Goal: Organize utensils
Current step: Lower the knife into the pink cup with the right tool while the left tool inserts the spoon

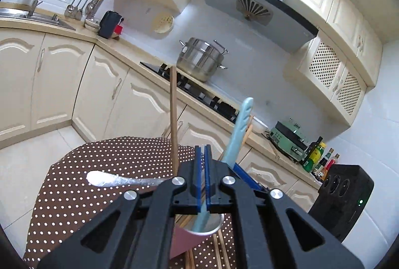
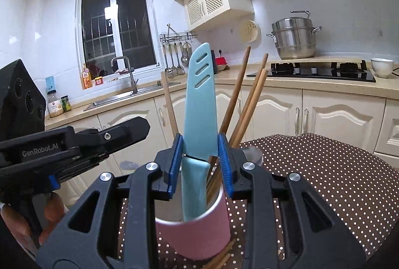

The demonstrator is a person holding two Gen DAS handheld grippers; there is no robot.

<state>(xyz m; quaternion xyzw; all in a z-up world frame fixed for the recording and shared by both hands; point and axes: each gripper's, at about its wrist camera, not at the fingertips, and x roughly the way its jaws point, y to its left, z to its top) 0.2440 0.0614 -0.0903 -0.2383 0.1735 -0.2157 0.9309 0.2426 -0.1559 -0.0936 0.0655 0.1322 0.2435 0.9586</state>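
The pink cup (image 2: 197, 231) is the thing to steer by: a smooth, matte cylinder with a pale inner wall, standing on a table (image 2: 336, 181) draped in brown cloth dotted with white. Out of it rises a pale blue sheathed knife (image 2: 200, 104), glossy plastic, handle down inside the cup, its rounded sheath pierced by three slanted slots near the tip. The right gripper (image 2: 200, 161), black and angular with ribbed blue pads (image 2: 174, 164), stands partly open with one pad on each flank of the sheath just above the cup's rim; the pads look to be pressing on it. Beside the knife, toward the stove side of the cup, several slim wooden chopsticks (image 2: 249, 106) lean outward, and one more wooden stick (image 2: 169, 106) stands on the sink side. More chopsticks (image 2: 222, 261) lie flat on the cloth at the cup's foot. The left gripper (image 1: 202, 176) comes in from the sink side of the cup with its blue pads pressed together on nothing. A shiny embossed metal spoon handle (image 1: 117, 179) lies on the cloth beyond the cup toward the cabinets. Behind the cup the cloth runs bare to its rounded edge.
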